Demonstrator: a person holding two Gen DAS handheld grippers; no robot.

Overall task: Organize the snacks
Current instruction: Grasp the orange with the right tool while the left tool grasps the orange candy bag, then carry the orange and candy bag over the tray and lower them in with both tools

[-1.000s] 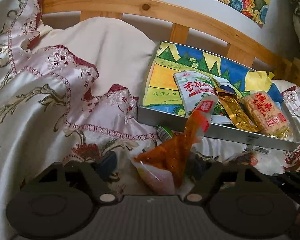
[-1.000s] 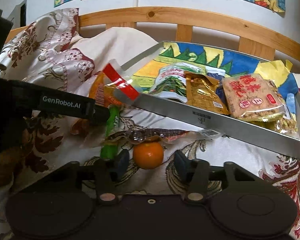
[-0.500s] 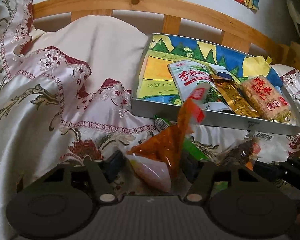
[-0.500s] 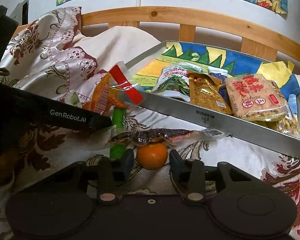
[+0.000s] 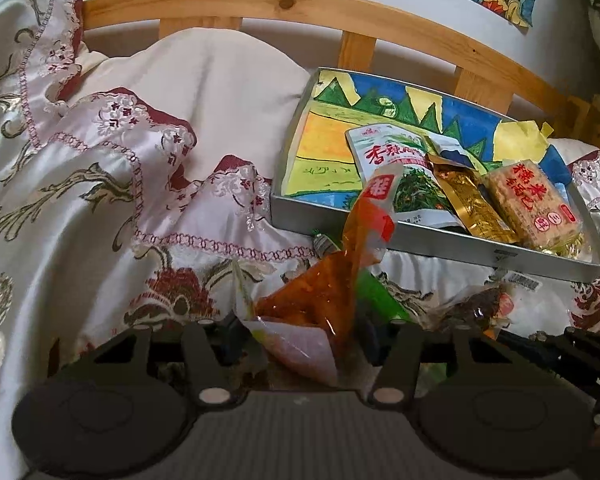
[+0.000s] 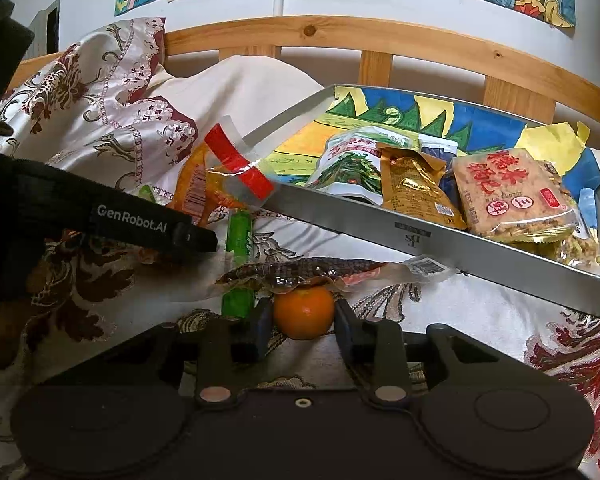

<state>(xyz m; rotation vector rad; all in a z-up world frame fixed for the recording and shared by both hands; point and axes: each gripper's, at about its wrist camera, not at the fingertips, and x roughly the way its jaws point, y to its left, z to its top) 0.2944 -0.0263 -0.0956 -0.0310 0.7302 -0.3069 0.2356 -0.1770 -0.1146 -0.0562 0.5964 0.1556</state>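
My tray [image 6: 440,240] on the bed already has 3 packets plus a blue one behind. Left: orange pouch [image 5: 320,288], green stick [image 6: 239,236], dark packet [image 6: 300,270] and orange [image 6: 304,312]. My left tool [image 5: 304,340] has been closing round the pouch, contact unclear; my right tool [image 6: 302,326] has been closing on the orange, both pads seemingly touching. The blue packet's label is hidden.

Bedroom: wooden headboard [image 5: 300,0], embroidered bedspread [image 5: 80,200]
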